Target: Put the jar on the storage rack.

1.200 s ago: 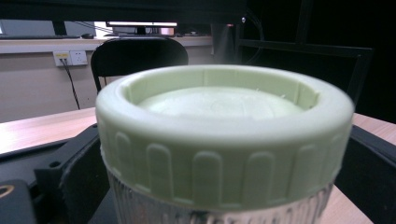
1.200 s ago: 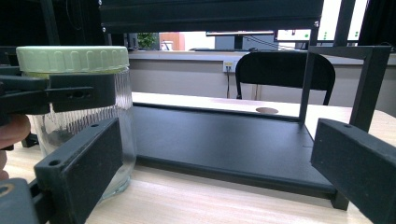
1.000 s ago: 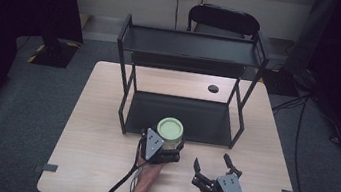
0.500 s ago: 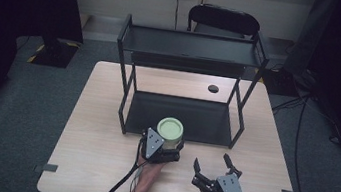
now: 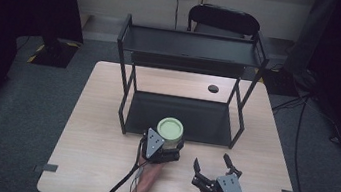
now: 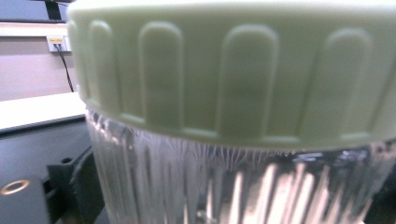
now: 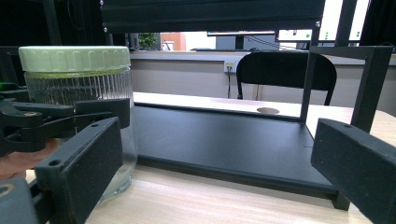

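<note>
A ribbed glass jar with a pale green screw lid (image 5: 170,128) stands on the wooden table (image 5: 94,156), just in front of the black rack's lower shelf (image 5: 180,117). My left gripper (image 5: 168,140) is shut on the jar's glass body below the lid. The jar (image 6: 233,93) sits very close in the left gripper view. In the right gripper view the jar (image 7: 77,79) is at the left with the left gripper (image 7: 70,116) clamped round it. My right gripper (image 5: 211,161) rests open and holds nothing near the table's front right, its jaws (image 7: 217,177) wide apart.
A black two-tier metal rack (image 5: 189,53) stands mid-table; its upright posts flank the lower shelf. A small black disc (image 5: 213,88) lies on the table behind it. A black chair (image 5: 224,20) stands beyond the far edge. Cables trail from both grippers.
</note>
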Available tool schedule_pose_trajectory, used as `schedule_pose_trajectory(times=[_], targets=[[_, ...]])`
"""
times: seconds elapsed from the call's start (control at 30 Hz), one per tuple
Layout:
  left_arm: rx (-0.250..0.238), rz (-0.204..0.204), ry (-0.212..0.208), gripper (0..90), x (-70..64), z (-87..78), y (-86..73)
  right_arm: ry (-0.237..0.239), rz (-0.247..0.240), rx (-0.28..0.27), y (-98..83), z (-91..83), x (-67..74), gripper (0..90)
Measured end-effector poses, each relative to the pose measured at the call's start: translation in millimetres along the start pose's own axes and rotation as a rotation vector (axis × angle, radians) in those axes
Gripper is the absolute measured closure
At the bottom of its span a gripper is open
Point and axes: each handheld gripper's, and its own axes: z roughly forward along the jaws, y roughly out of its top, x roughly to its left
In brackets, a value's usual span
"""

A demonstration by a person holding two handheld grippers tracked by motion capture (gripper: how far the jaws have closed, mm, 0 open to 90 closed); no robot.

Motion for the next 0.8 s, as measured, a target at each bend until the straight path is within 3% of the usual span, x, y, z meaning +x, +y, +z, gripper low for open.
schedule_pose_trajectory(times=[0.8], targets=[[-0.009, 0.024, 0.028, 11.2, -3.0, -0.4, -0.5, -0.001, 0.001, 0.000, 0.0, -0.4, 0.2, 1.3]])
